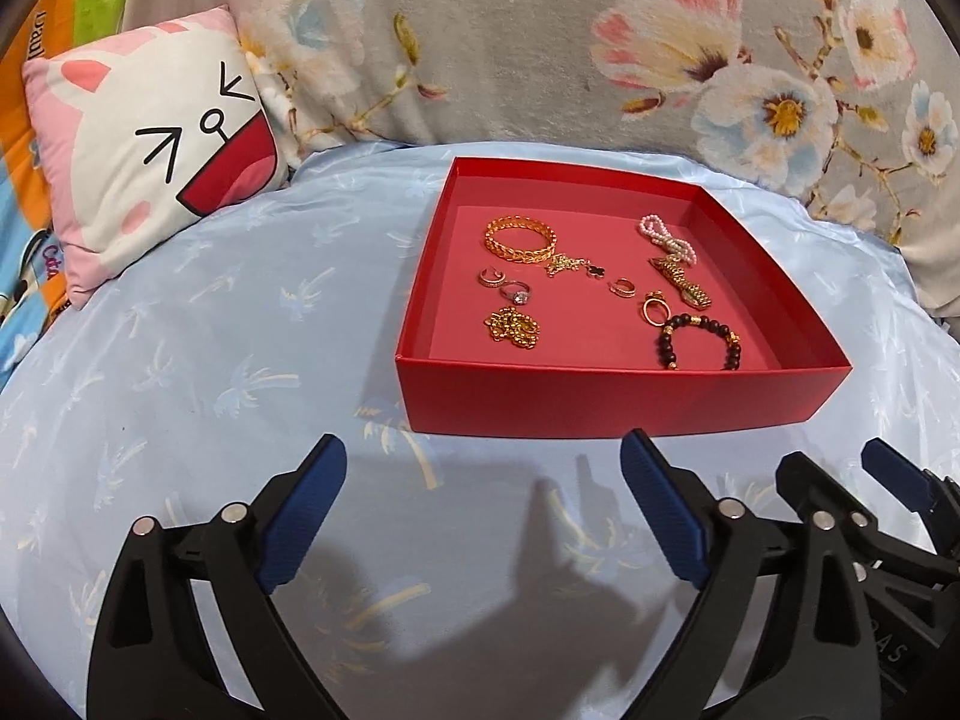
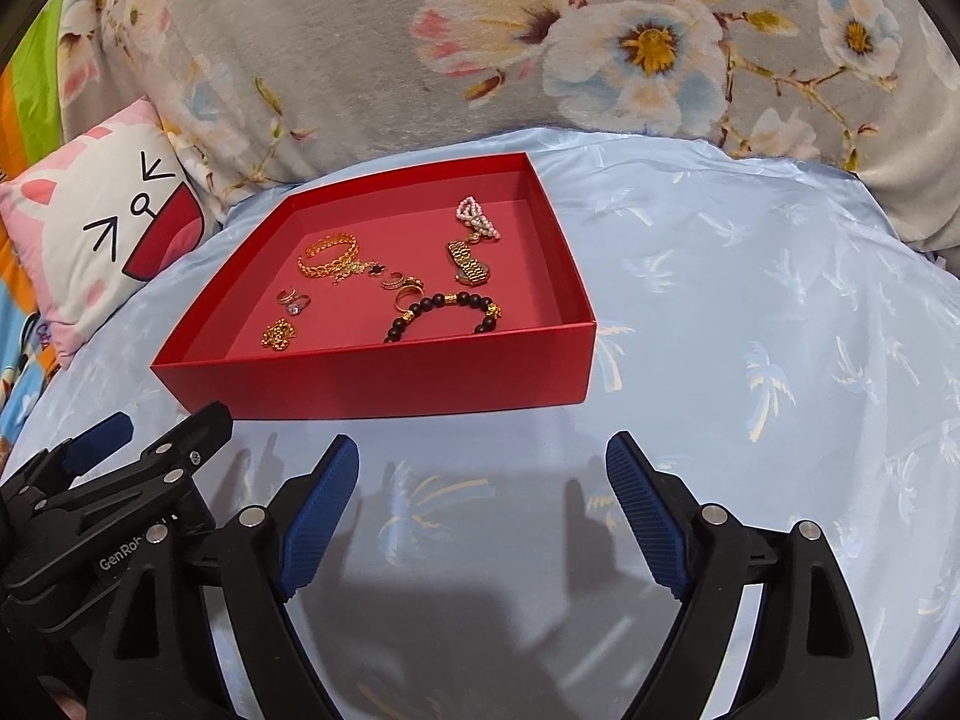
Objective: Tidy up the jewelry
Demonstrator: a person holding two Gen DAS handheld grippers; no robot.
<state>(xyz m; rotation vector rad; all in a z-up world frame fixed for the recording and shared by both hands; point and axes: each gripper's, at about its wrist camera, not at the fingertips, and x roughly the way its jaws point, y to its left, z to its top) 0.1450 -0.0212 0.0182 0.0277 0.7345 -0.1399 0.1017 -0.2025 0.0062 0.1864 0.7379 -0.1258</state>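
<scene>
A shallow red box (image 1: 600,396) (image 2: 372,378) sits on a light blue sheet. Inside it lie a gold bangle (image 1: 521,239) (image 2: 329,253), a pink pearl bracelet (image 1: 665,235) (image 2: 477,217), a gold watch (image 1: 684,283) (image 2: 469,264), a black bead bracelet (image 1: 699,341) (image 2: 447,309), a gold chain (image 1: 513,327) (image 2: 279,335) and several small rings (image 1: 516,291). My left gripper (image 1: 483,459) is open and empty, just short of the box's near wall. My right gripper (image 2: 483,456) is open and empty, near the box's front right corner; it also shows in the left wrist view (image 1: 840,474).
A pink and white cat-face cushion (image 1: 150,144) (image 2: 102,222) lies to the left of the box. A grey floral blanket (image 1: 540,36) (image 2: 480,42) rises behind it. The blue sheet (image 1: 210,330) (image 2: 780,300) spreads left and right of the box.
</scene>
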